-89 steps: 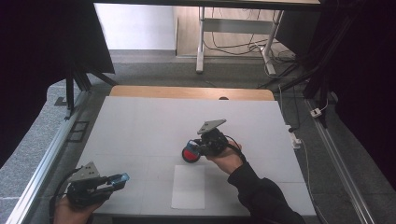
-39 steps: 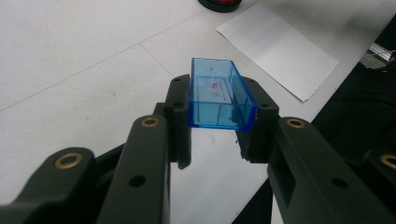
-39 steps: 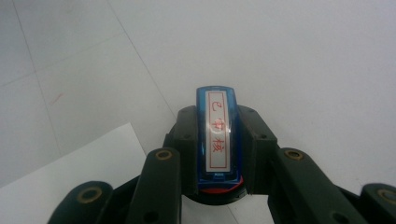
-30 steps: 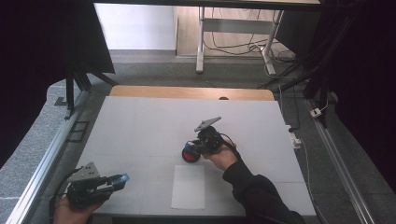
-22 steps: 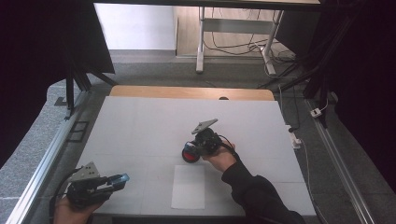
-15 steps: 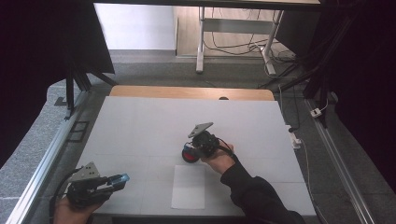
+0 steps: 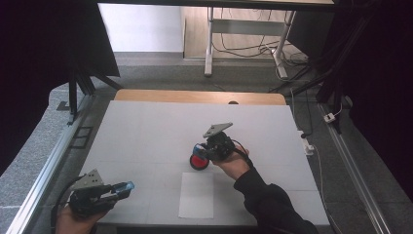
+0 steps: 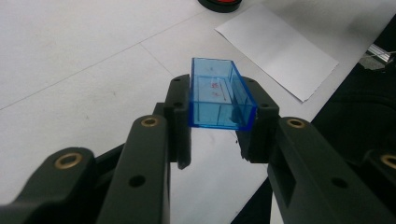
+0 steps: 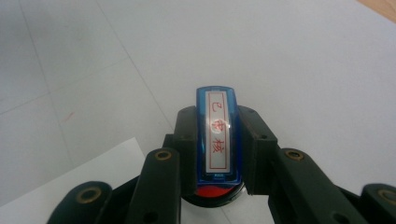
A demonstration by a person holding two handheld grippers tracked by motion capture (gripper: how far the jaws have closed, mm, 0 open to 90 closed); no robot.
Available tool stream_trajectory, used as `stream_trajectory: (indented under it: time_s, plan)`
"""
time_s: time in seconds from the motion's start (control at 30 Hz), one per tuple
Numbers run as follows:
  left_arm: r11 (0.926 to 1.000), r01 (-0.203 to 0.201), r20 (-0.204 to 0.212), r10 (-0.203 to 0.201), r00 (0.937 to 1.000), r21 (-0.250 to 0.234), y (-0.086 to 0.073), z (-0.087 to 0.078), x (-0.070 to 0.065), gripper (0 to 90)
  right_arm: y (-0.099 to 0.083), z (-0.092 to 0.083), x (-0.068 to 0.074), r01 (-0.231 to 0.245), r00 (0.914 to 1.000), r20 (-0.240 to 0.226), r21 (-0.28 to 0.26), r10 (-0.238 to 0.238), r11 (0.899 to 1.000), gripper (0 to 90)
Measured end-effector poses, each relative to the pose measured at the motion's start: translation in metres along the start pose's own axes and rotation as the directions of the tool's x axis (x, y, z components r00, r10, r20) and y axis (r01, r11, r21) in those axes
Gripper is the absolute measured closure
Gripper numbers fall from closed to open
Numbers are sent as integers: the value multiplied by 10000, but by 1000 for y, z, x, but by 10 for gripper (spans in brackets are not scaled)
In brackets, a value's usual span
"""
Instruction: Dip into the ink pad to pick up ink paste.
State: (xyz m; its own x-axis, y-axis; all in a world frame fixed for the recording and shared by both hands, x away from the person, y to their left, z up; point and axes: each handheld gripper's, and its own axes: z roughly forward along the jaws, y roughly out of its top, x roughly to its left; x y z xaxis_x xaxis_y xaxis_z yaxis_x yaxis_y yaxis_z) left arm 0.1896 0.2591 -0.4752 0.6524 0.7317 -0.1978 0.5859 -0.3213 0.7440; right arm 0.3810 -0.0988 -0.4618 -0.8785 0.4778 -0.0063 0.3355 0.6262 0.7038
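My right gripper (image 7: 200,149) (image 9: 217,122) is shut on a blue stamp (image 9: 216,135) with a white label of red characters. The stamp (image 7: 198,147) stands over a round red ink pad (image 7: 198,162) (image 9: 212,193) at the middle of the table; whether it touches the pad I cannot tell. My left gripper (image 7: 122,187) (image 8: 219,105) rests at the near left corner. It is shut on a clear blue plastic cap (image 8: 215,91) (image 7: 126,185), held open side up above the table.
A white sheet of paper (image 7: 197,195) (image 8: 275,44) lies just in front of the ink pad (image 8: 220,3), near the table's front edge. The white table top (image 7: 146,126) has a wooden strip along its far edge. Metal rails run along both sides.
My right gripper leaned to the left over the ink pad and has swung back a little to the right. The left gripper and its cap have stayed put.
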Motion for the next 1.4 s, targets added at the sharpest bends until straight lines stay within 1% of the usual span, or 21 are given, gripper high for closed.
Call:
stream_trajectory:
  time_s: [0.17,0.33,0.43,0.5,0.6,0.73,0.87,0.97,1.07,1.1,1.23,1.3,1.4]
  plan:
    - [10000,-3,23,3,10000,1,0,0,0,674,-1,4,2,53,9999,-100,229,-51,9997,710]
    - [10000,-7,4,7,10000,-9,0,0,0,674,-3,11,4,189,9998,-101,403,-185,9990,710]
    - [10000,-18,2,18,10000,-12,0,0,0,674,-3,14,6,390,9992,-20,589,-389,9975,710]
    - [10000,-21,2,21,10000,-11,0,0,0,674,-4,16,7,361,9993,-58,633,-358,9973,711]
    - [10000,-15,2,15,10000,-17,0,0,0,674,-6,20,7,424,9991,16,805,-426,9959,711]
    - [10000,-4,11,4,10000,-15,0,0,0,674,-5,20,8,434,9990,82,854,-442,9954,712]
    - [10000,-16,16,16,10000,0,0,0,0,674,-4,21,11,721,9969,240,885,-745,9935,713]
    - [10000,-21,13,21,10000,9,0,0,0,674,-4,22,13,644,9972,331,925,-677,9936,713]
    - [10000,-17,19,17,10000,16,0,0,0,674,-4,22,13,586,9976,324,940,-619,9939,714]
    - [10000,-12,20,12,10000,16,0,0,0,674,-4,22,12,579,9978,274,918,-607,9941,714]
    - [10000,-20,23,20,10000,13,0,0,0,674,-6,22,6,183,9998,16,763,-185,9969,714]
    - [10000,-31,22,31,10000,22,0,0,0,674,-8,22,3,12,9999,-122,627,-5,9980,715]
    - [10000,-21,23,21,10000,17,0,1,0,674,-9,21,-1,-185,9994,-274,556,200,9983,715]
